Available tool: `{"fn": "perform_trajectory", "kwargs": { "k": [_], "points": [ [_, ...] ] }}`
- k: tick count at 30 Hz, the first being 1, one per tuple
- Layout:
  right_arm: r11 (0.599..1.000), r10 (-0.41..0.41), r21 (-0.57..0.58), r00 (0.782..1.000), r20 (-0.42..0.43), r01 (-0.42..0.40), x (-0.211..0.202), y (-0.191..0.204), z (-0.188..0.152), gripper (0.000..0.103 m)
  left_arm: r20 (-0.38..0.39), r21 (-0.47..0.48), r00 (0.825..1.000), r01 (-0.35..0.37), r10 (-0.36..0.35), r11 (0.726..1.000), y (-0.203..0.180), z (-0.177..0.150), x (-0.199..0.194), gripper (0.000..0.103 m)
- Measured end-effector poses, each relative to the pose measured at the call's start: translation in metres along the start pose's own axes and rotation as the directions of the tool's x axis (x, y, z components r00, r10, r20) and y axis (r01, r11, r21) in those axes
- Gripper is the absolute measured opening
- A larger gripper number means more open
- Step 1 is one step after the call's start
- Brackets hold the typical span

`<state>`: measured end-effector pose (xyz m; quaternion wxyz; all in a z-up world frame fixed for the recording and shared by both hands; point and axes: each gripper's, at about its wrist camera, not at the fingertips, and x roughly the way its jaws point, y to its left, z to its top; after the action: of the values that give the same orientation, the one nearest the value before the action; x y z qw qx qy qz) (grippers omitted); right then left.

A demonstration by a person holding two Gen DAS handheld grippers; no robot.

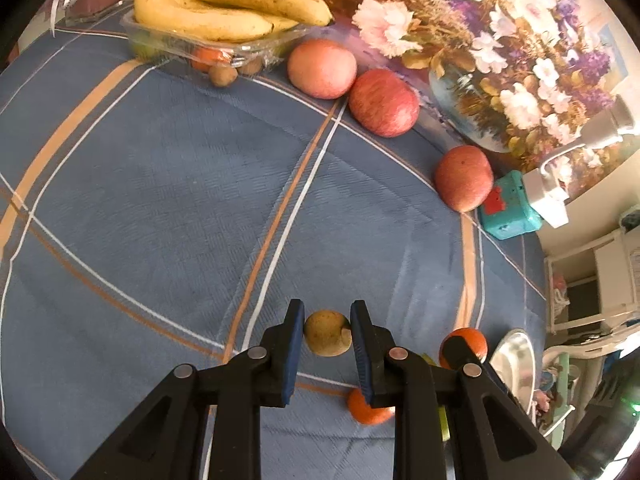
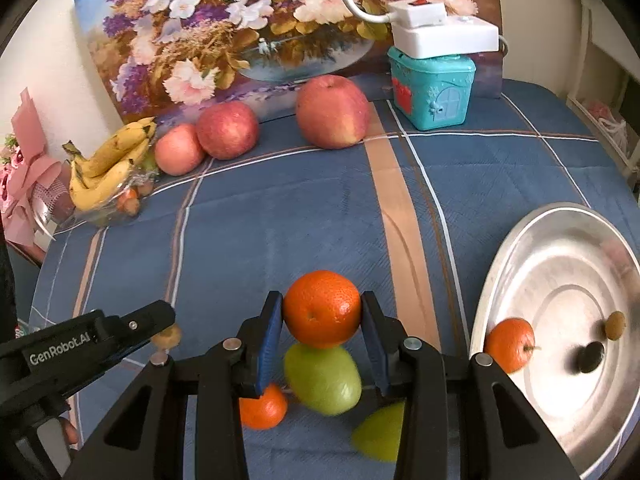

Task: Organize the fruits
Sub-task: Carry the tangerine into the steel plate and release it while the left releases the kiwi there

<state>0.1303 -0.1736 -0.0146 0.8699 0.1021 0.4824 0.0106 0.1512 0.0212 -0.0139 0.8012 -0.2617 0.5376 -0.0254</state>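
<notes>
**Both grippers at fruit on the checked cloth**

An orange [image 2: 322, 309] is pinched between the blue pads of the right gripper [image 2: 322, 314]; both pads are pressed against its sides. Below it, between the finger arms, a green fruit [image 2: 322, 378] is seen, with a second orange [image 2: 263, 407] to its left and another green fruit [image 2: 380, 432], blurred, to its right.

The fingers of the left gripper [image 1: 327, 330] are spread around a small brown fruit [image 1: 326, 333]. The right pad is at the fruit's edge; a narrow gap is seen at the left pad, so a firm grip cannot be confirmed.

A metal plate [image 2: 560, 280] is located at the right of the cloth [image 2: 280, 220]. In it an orange [image 2: 510, 344], a small brown fruit [image 2: 615, 325] and a dark round item [image 2: 591, 356] are held.

Three apples [image 2: 333, 112] are lined up along the foot of a flower painting [image 2: 240, 20]. Bananas [image 1: 224, 4] are laid across a clear tray [image 1: 208, 46] at the far left. A teal box [image 2: 434, 92] carries a white power strip [image 2: 444, 32].
</notes>
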Motion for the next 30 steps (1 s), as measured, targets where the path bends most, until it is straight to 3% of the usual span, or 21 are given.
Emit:
{"fn": "perform_trajectory", "kwargs": {
  "k": [14,30],
  "points": [
    [1.0,-0.007,-0.013,1.0,0.01,0.007,-0.06,0.012,-0.026,0.041,0.037,0.021,0.999,0.001,-0.002,1.0,-0.007,-0.025,-0.046,0.026],
    [0.999,-0.033,-0.012,0.998,-0.049,0.032,-0.089,0.007,-0.065,0.041,0.025,0.035,1.0,-0.016,0.015,0.999,-0.008,-0.053,-0.054,0.026]
  ]
}}
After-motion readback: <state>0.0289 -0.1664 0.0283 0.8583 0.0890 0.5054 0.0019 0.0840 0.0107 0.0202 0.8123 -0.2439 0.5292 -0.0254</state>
